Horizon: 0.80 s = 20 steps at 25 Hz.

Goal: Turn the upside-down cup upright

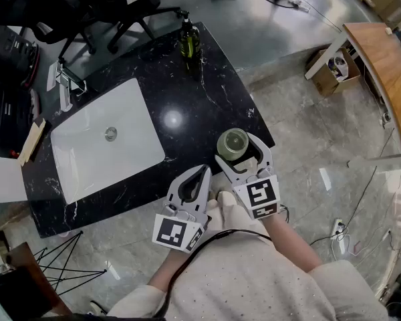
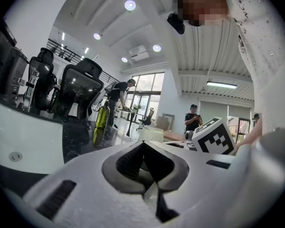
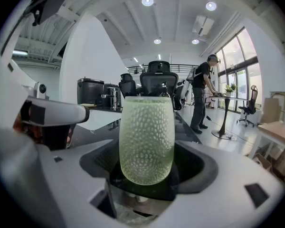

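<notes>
1. Task item. The cup (image 1: 232,144) is pale green with a dimpled wall. It stands on its end at the near right corner of the black marble table (image 1: 187,92), right of centre in the head view.

2. Right gripper (image 1: 236,148). The jaws stand wide apart, one on each side of the cup. In the right gripper view the cup fills the centre of the frame, with a dark gap between its wall and each jaw recess. The pads do not press on it.

3. Left gripper (image 1: 202,172). The jaws are closed tip to tip with nothing between them. It sits just left of the right gripper, near the table's front edge and apart from the cup.

4. Other items. A white sink (image 1: 93,159) is set into the left part of the table. A green bottle (image 1: 190,40) stands at the table's far edge, well apart from the cup.

5. Limits of view.
- The head view shows the cup's upper end only as a ringed circle. Whether it is the mouth or the base cannot be told.
- In the right gripper view the cup's lower end is cut off by the jaw body.
- In the left gripper view only the cup's top shows above the closed jaws.
</notes>
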### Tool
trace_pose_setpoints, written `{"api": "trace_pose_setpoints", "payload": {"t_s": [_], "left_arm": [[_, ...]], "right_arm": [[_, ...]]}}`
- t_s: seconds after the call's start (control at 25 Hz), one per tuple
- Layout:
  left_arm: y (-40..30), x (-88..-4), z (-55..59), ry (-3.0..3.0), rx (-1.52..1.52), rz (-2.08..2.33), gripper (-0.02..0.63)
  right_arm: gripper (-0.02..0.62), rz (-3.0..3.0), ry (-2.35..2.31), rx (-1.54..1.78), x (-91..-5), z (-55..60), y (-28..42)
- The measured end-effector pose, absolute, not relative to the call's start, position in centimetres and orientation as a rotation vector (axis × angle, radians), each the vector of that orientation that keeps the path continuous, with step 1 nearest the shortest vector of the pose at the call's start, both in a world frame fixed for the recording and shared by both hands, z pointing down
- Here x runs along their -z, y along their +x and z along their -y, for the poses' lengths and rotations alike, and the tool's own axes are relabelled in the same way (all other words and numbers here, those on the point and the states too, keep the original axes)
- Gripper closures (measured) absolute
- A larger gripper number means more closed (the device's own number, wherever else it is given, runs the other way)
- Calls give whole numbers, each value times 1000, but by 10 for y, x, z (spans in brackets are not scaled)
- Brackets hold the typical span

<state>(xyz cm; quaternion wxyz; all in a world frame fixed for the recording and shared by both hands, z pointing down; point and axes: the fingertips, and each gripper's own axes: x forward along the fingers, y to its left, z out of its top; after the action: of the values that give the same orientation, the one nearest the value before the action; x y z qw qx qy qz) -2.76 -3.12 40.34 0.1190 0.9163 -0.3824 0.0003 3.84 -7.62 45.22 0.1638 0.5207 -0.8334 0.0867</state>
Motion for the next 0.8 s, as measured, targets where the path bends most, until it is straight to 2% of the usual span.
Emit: {"api": "trace_pose_setpoints", "payload": {"t_s": [0.4, 0.8], "left_arm": [[-31, -398, 37, 2679, 12, 1130, 598], [-41, -384, 46, 2664, 39, 1192, 598]], "right_arm": [[244, 2374, 1423, -254, -451, 74, 35], [244, 2555, 1289, -861, -436, 62, 25]]}}
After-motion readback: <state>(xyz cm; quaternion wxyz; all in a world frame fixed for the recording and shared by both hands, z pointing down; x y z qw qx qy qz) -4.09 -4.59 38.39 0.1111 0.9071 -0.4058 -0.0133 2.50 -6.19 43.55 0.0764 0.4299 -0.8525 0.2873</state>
